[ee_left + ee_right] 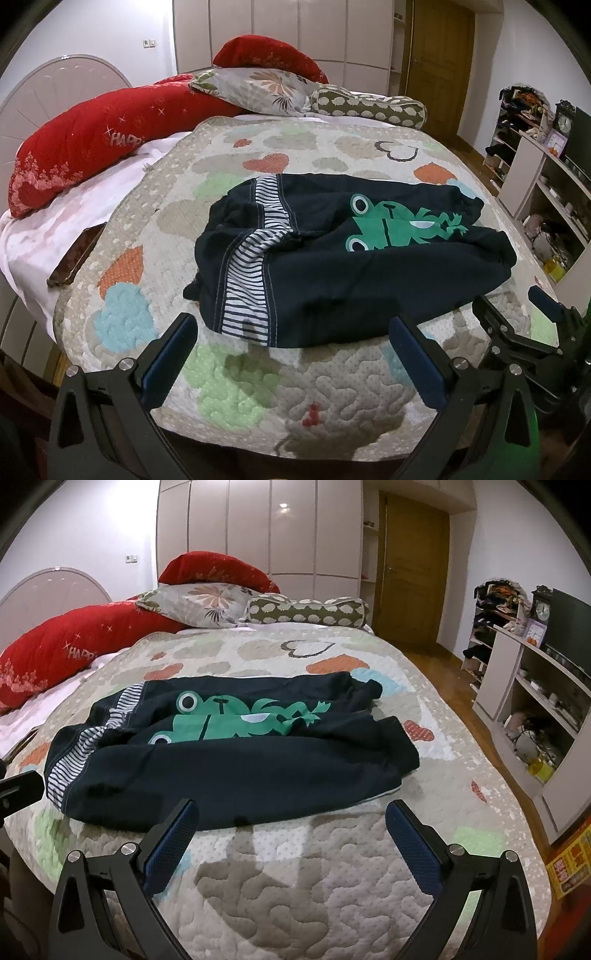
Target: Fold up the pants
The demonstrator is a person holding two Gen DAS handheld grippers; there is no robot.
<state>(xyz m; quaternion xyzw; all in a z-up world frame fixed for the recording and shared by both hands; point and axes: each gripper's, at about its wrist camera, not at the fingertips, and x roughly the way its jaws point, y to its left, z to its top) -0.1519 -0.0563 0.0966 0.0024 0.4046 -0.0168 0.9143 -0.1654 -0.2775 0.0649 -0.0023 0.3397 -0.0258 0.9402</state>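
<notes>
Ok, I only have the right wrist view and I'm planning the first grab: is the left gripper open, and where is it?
Observer: The left gripper is open, jaws wide, just short of the near edge of the pants, by the striped band.
Operator: Anything lying past that striped end?
Observer: Yes, a flat dark thing, maybe a phone, lies on the white sheet, apart from the pants.

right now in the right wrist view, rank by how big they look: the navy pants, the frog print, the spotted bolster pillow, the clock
1. navy pants
2. frog print and spotted bolster pillow: alike, and the pillow lies farther off, so unranked
3. clock, also far away
</notes>
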